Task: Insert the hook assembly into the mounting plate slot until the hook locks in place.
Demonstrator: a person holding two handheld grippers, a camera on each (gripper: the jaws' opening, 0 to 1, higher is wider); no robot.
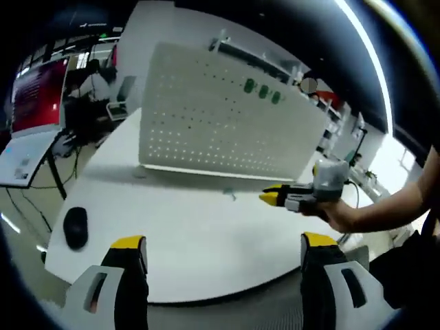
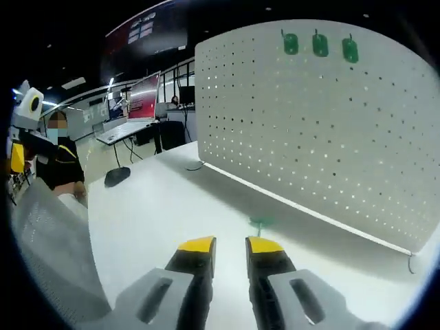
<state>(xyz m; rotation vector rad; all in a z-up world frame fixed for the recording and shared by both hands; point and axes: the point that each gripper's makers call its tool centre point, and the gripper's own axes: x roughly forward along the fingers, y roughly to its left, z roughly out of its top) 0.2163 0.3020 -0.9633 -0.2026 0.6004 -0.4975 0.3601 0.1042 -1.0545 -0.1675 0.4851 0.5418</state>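
white pegboard (image 1: 227, 117) stands upright on the white table (image 1: 185, 227), tilted across the left gripper view; three green hooks (image 1: 262, 91) sit in a row near its top edge, seen again in the right gripper view as green hooks (image 2: 320, 45) high on the pegboard (image 2: 316, 130). a small green hook piece (image 2: 261, 223) lies on the table (image 2: 151, 206) just in front of the pegboard's lower edge, a little ahead of the right gripper's tips; in the left gripper view a faint small greenish thing (image 1: 230, 195) lies near the board's foot, too small to tell more. left gripper (image 1: 223, 251) has its yellow-tipped jaws spread wide, nothing between them. right gripper (image 2: 230, 249) has jaws drawn near together with a narrow gap, holding nothing; it also shows in the left gripper view as the right gripper (image 1: 271, 198), held in a hand (image 1: 344, 214), hovering over the table beside the board's right end. a dark computer mouse (image 1: 75, 227) sits near the table's left edge. red screens and desks lie in the background.
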